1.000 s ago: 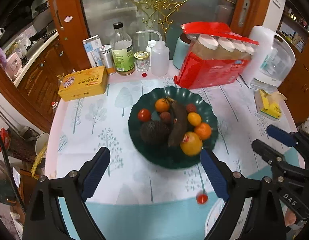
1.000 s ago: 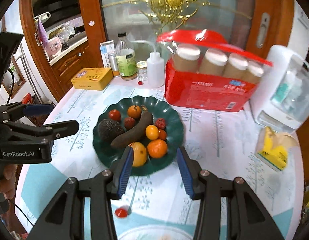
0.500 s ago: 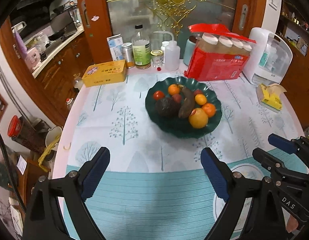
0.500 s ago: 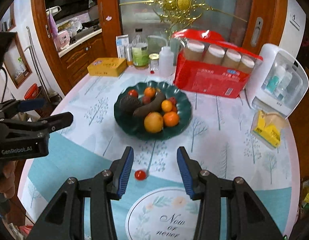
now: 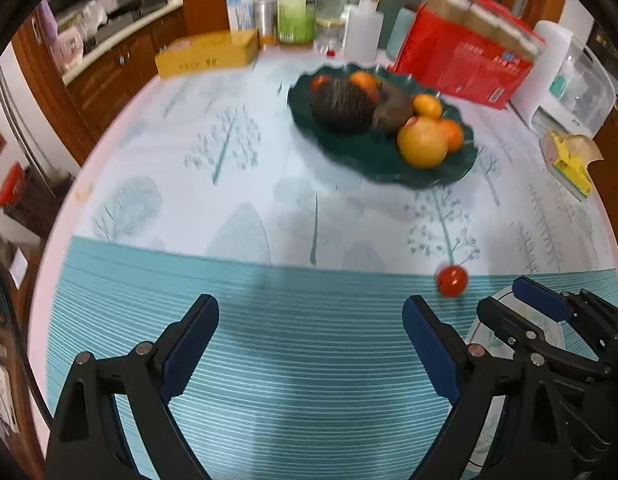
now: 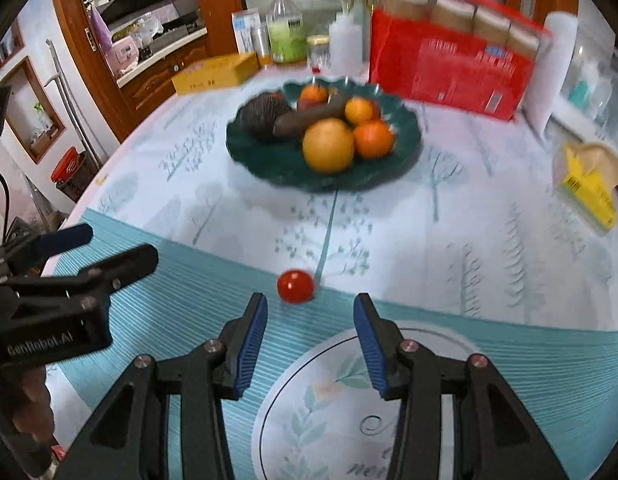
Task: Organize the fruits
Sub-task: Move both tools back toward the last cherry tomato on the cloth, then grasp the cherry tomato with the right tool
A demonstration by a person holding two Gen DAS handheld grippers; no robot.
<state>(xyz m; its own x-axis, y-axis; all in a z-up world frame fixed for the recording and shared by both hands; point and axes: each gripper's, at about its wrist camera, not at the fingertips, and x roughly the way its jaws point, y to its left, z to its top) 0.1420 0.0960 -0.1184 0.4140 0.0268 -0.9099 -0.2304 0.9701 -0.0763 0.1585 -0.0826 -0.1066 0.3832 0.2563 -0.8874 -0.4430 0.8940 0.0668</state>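
Observation:
A dark green plate [image 5: 429, 172] [image 6: 277, 164] in the middle of the table holds several fruits: a yellow-orange round fruit [image 6: 328, 145], oranges, a dark avocado [image 6: 263, 114] and a brown long fruit. A small red tomato [image 6: 295, 286] [image 5: 451, 280] lies alone on the tablecloth, in front of the plate. My right gripper [image 6: 311, 316] is open and empty, its fingertips just short of the tomato. My left gripper [image 5: 311, 320] is open and empty, low over the striped cloth, to the left of the tomato.
A red pack of jars [image 6: 453, 64], a white appliance [image 5: 569, 84], bottles [image 6: 285, 32] and a yellow box [image 6: 215, 74] stand along the back. A yellow tissue pack [image 6: 589, 192] lies at the right. The table's edge curves at the left.
Both grippers have dropped lower and pulled back toward the near edge. The tomato now lies just ahead of the right gripper's fingertips. Both stay open.

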